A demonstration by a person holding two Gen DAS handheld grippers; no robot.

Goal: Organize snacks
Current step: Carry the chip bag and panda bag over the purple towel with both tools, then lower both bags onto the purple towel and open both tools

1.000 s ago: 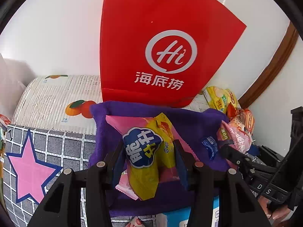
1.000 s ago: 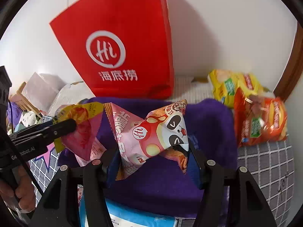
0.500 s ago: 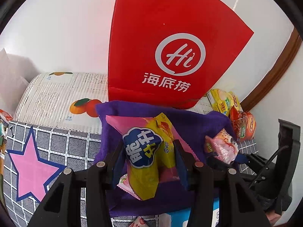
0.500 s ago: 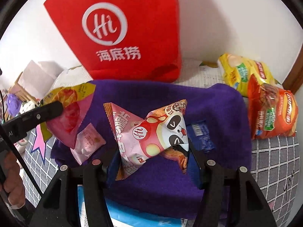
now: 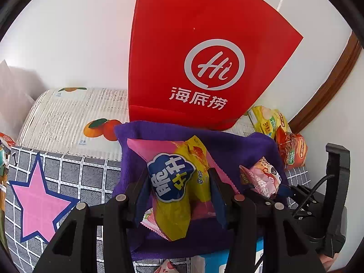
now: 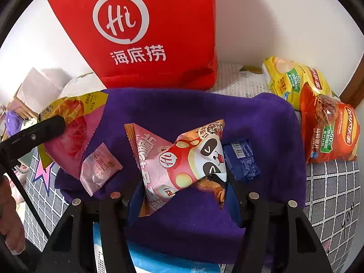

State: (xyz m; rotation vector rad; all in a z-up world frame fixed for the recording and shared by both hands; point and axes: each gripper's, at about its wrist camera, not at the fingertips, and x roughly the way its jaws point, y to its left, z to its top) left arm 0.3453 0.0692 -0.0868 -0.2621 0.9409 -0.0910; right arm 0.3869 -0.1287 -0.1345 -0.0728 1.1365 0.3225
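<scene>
My left gripper [image 5: 177,193] is shut on a pink and yellow chip bag [image 5: 179,182], held above the purple towel [image 5: 229,145]. My right gripper [image 6: 184,182] is shut on a pink panda snack bag [image 6: 182,159], also over the towel [image 6: 261,122]. Each held bag shows in the other view: the panda bag [image 5: 261,179] at the right, the chip bag [image 6: 72,132] at the left. A small pink packet [image 6: 100,168] and a dark blue packet [image 6: 243,159] lie on the towel. A red paper bag [image 5: 204,56] stands behind the towel against the wall.
A yellow chip bag [image 6: 295,79] and an orange chip bag [image 6: 329,132] lie at the right by the wooden trim. A fruit-print box [image 5: 68,118] sits left of the red bag. A grey checked mat with a pink star [image 5: 38,200] covers the surface. A blue pack [image 6: 159,261] lies under the towel's near edge.
Both grippers have moved closer to the red bag and lower over the towel, each still holding its bag. The small pink packet has come into view on the towel.
</scene>
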